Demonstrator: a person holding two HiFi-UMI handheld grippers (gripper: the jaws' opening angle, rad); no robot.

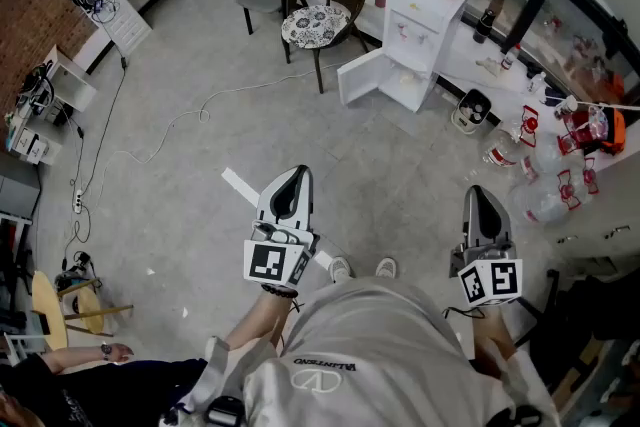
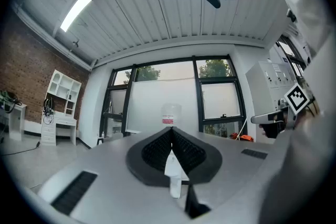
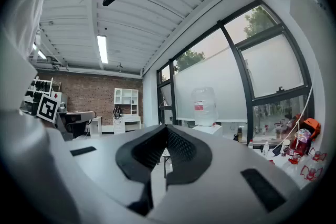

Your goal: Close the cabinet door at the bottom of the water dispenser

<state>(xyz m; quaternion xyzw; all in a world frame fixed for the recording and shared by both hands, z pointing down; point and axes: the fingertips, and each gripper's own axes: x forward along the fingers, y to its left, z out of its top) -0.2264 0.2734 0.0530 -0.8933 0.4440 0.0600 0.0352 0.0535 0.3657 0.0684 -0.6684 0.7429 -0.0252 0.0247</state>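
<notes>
- The white floor-standing water dispenser with a clear bottle on top [image 1: 428,20] is standing against the window wall, across the grey concrete floor [image 1: 200,215] from the person.
- The dispenser's white bottom cabinet door [image 1: 362,78] is hanging open. In the head view it is swung out to the dispenser's left, leaving the lower compartment uncovered.
- The grey left gripper with its marker cube [image 1: 297,175] is being held low in front of the person's body, well apart from the dispenser and touching neither it nor the door.
- In the left gripper view, the left gripper [image 2: 172,134] is clenching its black ribbed jaws together on nothing. The dispenser [image 2: 170,113] is showing straight beyond the jaw tips, with its bottle rising just above them.
- The grey right gripper [image 1: 480,195] is likewise hanging well short of the dispenser, nearer the camera and further right in the head view.
- In the right gripper view, the right gripper [image 3: 167,131] is keeping its jaws pressed together and empty. The dispenser [image 3: 205,107] is standing in the distance, just right of the jaw tips.
- A dark wicker chair with a patterned cushion [image 1: 322,10] is sitting just left of the dispenser, beside the open door.
- Clear plastic bottles with red labels [image 1: 545,170] are lying on the floor to the dispenser's right.
</notes>
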